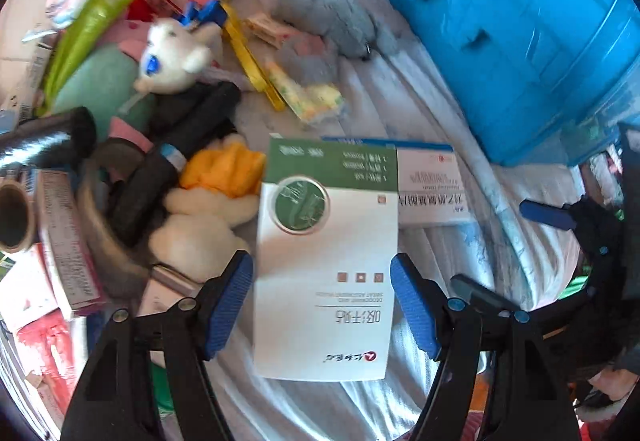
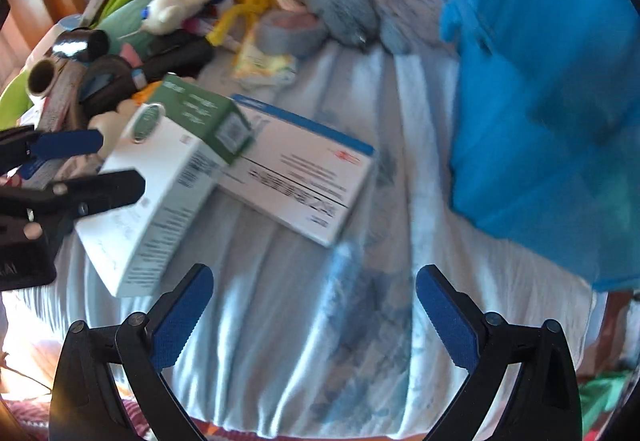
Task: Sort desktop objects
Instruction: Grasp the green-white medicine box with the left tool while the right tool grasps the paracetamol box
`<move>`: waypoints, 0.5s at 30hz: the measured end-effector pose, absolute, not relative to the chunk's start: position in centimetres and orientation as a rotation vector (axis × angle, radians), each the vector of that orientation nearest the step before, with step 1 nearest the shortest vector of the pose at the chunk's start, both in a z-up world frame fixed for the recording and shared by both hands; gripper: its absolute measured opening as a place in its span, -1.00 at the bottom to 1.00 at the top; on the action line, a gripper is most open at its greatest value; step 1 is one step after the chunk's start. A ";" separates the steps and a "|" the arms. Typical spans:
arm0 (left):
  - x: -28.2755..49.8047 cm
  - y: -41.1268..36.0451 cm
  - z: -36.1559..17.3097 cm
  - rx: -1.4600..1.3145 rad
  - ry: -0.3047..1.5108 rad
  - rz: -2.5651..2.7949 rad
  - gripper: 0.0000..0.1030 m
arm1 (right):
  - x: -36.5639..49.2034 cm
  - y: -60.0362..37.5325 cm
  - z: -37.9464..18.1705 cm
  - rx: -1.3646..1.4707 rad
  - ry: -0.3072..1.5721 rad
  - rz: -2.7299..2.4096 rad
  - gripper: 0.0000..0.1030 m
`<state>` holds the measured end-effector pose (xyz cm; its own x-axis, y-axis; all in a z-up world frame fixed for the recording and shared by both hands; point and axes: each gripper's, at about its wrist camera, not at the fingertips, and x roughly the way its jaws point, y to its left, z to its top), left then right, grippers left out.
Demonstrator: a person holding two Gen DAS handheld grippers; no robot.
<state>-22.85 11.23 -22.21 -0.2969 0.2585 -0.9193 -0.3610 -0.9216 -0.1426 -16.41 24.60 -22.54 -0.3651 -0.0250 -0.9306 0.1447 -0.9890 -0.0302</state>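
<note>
Green-and-white box [image 1: 326, 265] sits between the open left gripper [image 1: 322, 305] pads, ungripped.
Right gripper [image 2: 314, 317], at three o'clock, gapes over bare cloth [image 2: 280, 341], probably awaiting its own pick.

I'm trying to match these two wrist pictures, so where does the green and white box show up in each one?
Left wrist view: green and white box, centre, between the open left tongs.
Right wrist view: same box, left of centre, above the open right tongs.
Shared landmark: blue crate, upper right in both.
</note>
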 end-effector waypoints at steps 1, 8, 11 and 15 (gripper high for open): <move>-22.9 11.5 -22.6 -1.572 0.109 2.251 0.73 | -16.4 25.0 -22.8 1.716 0.150 -2.513 0.99; -23.3 12.4 -25.3 -1.640 0.169 2.274 0.94 | -16.6 25.5 -23.9 1.693 0.199 -2.497 0.99; -23.1 11.7 -25.0 -1.648 0.174 2.324 0.09 | -16.9 25.0 -24.1 1.666 0.243 -2.480 0.99; -23.1 9.2 -23.9 -1.655 0.152 2.433 -0.33 | -17.3 23.9 -24.1 1.620 0.255 -2.437 0.99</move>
